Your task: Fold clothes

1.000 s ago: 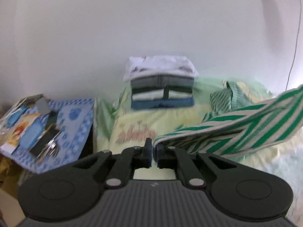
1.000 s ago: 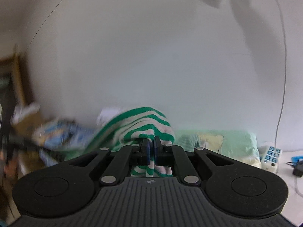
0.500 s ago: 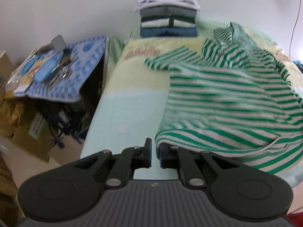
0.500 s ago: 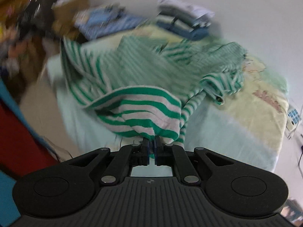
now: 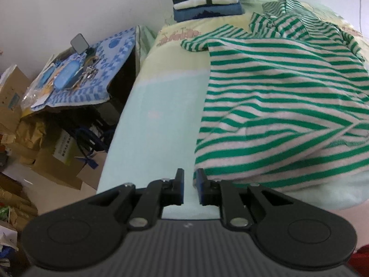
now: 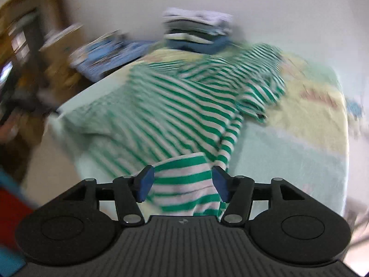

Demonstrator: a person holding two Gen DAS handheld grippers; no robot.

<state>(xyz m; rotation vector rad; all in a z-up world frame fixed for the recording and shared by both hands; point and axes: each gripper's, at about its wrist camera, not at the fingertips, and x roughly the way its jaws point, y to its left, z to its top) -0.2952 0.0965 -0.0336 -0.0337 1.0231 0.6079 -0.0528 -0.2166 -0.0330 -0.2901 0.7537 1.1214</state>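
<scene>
A green-and-white striped shirt (image 5: 283, 106) lies spread over the pale green and yellow bed (image 5: 159, 120), short of a stack of folded clothes (image 5: 205, 0) by the wall. The left gripper (image 5: 189, 184) sits just off the shirt's near hem, fingers slightly parted and empty. The right gripper (image 6: 182, 180) is spread wide, a loose fold of hem between its fingers.

**Camera placement at the near edge of the bed**

Both wrist cameras are looking forward along their fingers, low and close over the bed (image 5: 159, 106). The left view is facing up its left side; the right view, motion-blurred, is facing across from the right. Both are sharing the striped shirt (image 5: 276, 101) (image 6: 184, 106) and the folded stack (image 5: 205, 0) (image 6: 196, 30) against the wall.
</scene>
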